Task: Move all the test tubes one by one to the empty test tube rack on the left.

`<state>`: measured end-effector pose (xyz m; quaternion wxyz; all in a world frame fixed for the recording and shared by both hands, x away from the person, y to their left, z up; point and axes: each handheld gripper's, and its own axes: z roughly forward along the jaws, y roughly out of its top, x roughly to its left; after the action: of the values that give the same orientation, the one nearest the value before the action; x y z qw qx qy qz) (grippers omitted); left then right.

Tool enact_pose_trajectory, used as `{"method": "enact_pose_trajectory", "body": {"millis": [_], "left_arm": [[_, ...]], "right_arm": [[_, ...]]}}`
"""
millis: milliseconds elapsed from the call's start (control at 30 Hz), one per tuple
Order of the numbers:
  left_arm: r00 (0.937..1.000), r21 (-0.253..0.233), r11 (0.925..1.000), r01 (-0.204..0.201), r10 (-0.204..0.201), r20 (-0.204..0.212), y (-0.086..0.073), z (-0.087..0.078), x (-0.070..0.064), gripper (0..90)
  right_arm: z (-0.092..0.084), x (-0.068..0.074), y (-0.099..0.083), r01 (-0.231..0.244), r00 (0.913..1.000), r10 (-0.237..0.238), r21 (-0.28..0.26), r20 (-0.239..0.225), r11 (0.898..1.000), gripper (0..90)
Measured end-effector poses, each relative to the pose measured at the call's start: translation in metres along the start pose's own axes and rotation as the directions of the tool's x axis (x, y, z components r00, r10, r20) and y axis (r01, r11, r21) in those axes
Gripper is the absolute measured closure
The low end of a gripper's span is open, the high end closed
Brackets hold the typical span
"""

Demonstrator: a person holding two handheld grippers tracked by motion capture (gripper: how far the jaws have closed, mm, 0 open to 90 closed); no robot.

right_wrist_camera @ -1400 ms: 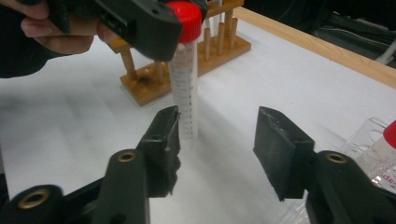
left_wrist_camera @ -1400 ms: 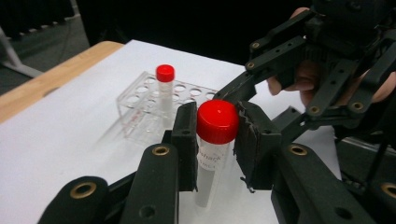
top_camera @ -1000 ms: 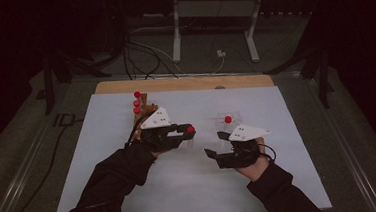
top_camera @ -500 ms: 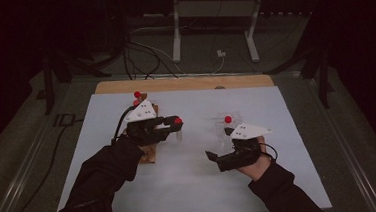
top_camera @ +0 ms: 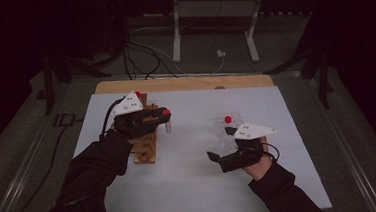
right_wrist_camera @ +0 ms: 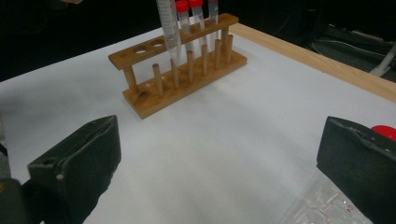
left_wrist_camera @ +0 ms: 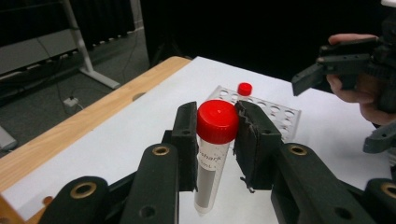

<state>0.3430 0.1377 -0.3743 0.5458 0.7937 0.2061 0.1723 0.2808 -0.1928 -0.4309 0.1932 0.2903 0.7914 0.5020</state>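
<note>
- The tube (left_wrist_camera: 212,158) pinched in my left gripper (left_wrist_camera: 215,140): clear smooth plastic, glossy red cap.
- My jaw pads: matt black rubber, ragged along the edges.
- The rack (right_wrist_camera: 180,79) seen past my right gripper (right_wrist_camera: 224,158): bare, unvarnished wood.
- The tray (left_wrist_camera: 275,114): clear, glossy plastic.
- The table (top_camera: 191,186): a matt white sheet over wood.

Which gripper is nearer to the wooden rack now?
Left. The left gripper, shut on a red-capped tube, is right above the wooden rack; the right gripper stands open, well apart.
</note>
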Motion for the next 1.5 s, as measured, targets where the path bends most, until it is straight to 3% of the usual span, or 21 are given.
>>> {"method": "enact_pose_trajectory", "body": {"millis": [333,600,867,1200,1500], "left_arm": [[0.998,-0.022,0.9996,0.016,-0.018,-0.06,0.003,-0.011,0.016,71.5],[0.9921,-0.022,0.9987,0.046,-0.048,-0.116,-0.002,-0.015,0.028,71.5],[0.9816,-0.015,0.9972,0.073,-0.075,-0.176,-0.012,-0.022,0.042,71.6],[0.9628,-0.015,0.9955,0.093,-0.094,-0.253,-0.021,-0.035,0.055,71.6],[0.9529,-0.001,0.9931,0.117,-0.113,-0.281,-0.034,-0.031,0.062,71.6]], "right_arm": [[0.0,0.0,0.0,0.002,1.0,-0.002,0.004,-0.006,1.0,0.0],[-0.001,0.0,0.0,0.005,1.0,-0.004,0.003,-0.004,1.0,0.0],[-0.001,0.0,0.0,0.008,1.0,-0.008,0.003,-0.004,1.0,0.0],[0.0,0.001,0.0,0.012,0.9999,-0.012,0.006,-0.007,1.0,0.0],[0.0,0.0,0.0,0.011,0.9999,-0.011,0.01,-0.005,1.0,0.0]]}}
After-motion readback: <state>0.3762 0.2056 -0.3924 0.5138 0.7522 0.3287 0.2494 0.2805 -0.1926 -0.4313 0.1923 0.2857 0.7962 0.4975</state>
